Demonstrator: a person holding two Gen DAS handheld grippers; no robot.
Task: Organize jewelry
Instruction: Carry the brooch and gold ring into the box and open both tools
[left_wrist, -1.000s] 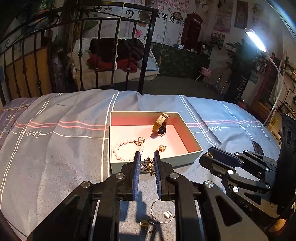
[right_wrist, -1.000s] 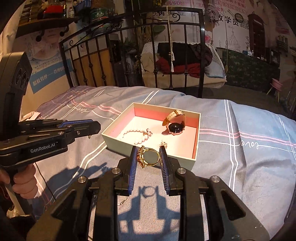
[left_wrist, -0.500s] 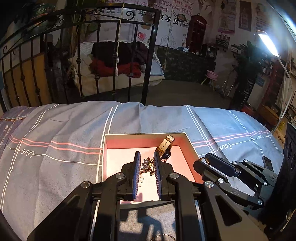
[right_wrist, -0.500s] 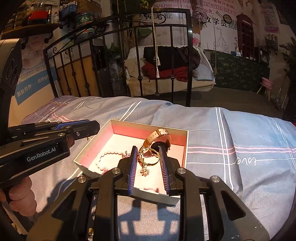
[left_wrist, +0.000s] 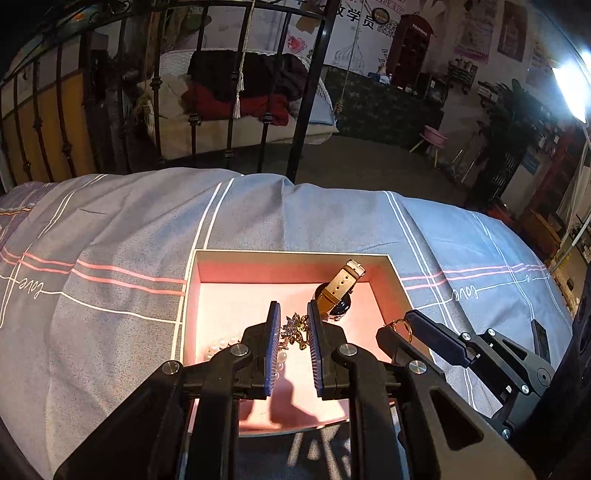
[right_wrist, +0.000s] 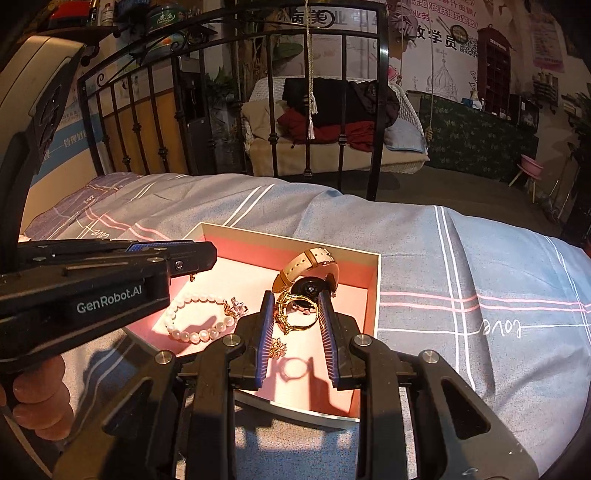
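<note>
An open box with a pink lining (left_wrist: 207, 295) (right_wrist: 373, 280) lies on the bed. My left gripper (left_wrist: 292, 330) is shut on a dark gold floral ornament (left_wrist: 293, 328) and holds it above the box floor. My right gripper (right_wrist: 297, 314) is shut on a gold ring bracelet (right_wrist: 299, 312), also held over the box; it shows at the right of the left wrist view (left_wrist: 399, 326). In the box lie a pearl bracelet (right_wrist: 192, 332), a watch with a tan strap (right_wrist: 306, 266) (left_wrist: 340, 288) and a small gold earring (right_wrist: 279, 347).
The box sits on a grey-blue bedspread with pink and white stripes (left_wrist: 110, 258). A black iron bed frame (left_wrist: 295, 110) stands beyond the bed's far edge. A hand holds the left gripper's handle (right_wrist: 40, 398).
Both grippers have moved forward from the bedspread in front of the box to over the box interior, each still carrying its piece of jewelry.
</note>
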